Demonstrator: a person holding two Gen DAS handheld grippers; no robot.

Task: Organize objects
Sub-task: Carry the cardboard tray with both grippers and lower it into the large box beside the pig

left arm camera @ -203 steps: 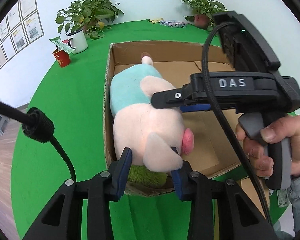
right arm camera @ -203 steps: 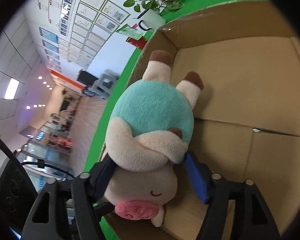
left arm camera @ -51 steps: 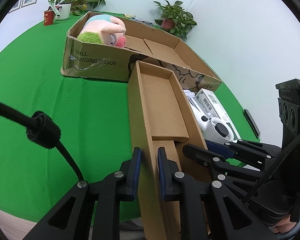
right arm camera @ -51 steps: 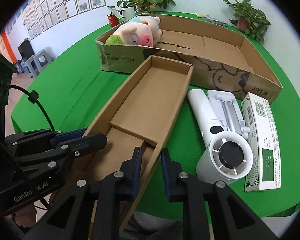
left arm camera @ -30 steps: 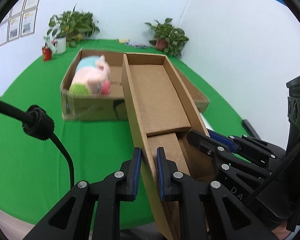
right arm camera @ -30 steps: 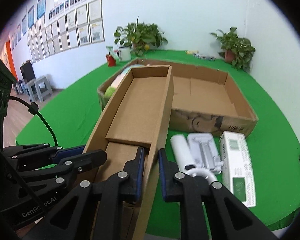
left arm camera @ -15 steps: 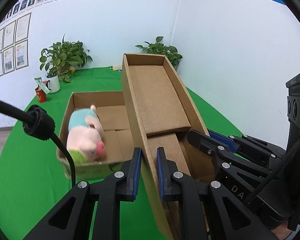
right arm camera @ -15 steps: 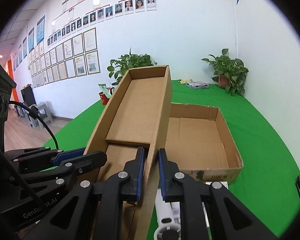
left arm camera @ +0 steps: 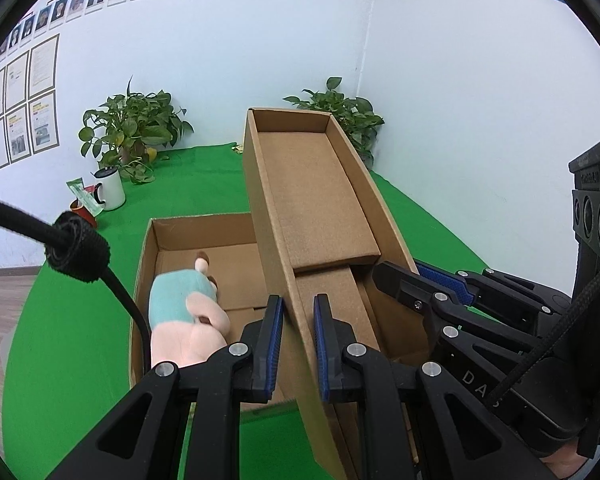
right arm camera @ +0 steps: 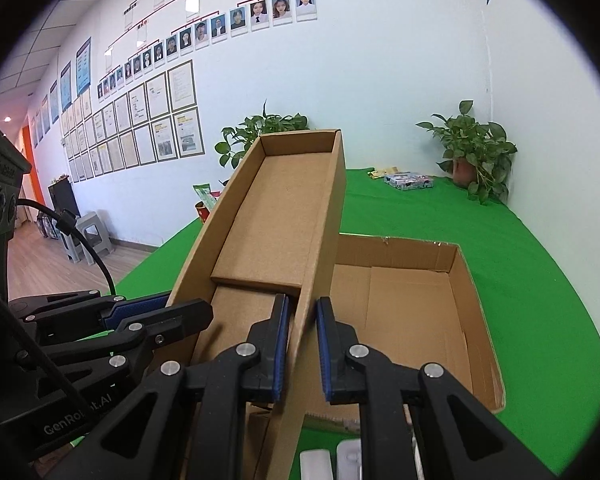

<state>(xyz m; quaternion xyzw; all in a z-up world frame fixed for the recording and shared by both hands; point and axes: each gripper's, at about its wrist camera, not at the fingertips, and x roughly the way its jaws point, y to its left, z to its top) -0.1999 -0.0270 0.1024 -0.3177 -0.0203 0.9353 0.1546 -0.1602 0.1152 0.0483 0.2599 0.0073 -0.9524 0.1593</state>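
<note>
Narrow cardboard box [left arm camera: 316, 200] is clamped between left tool [left arm camera: 296, 344] and right tool [right arm camera: 302, 350]

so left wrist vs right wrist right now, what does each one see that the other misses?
Left wrist only: the plush pig lying in the big carton, and the white mug.

Right wrist only: the carton's empty end, white items on the cloth below, framed papers.

Both: the narrow cardboard tray, lifted, left gripper and right gripper each clamped on a side wall.

Left wrist: looked forward, downward, along narrow carton [left arm camera: 316, 200], close.
Right wrist: same.
Shared: carton, desk [right arm camera: 500, 248].
</note>
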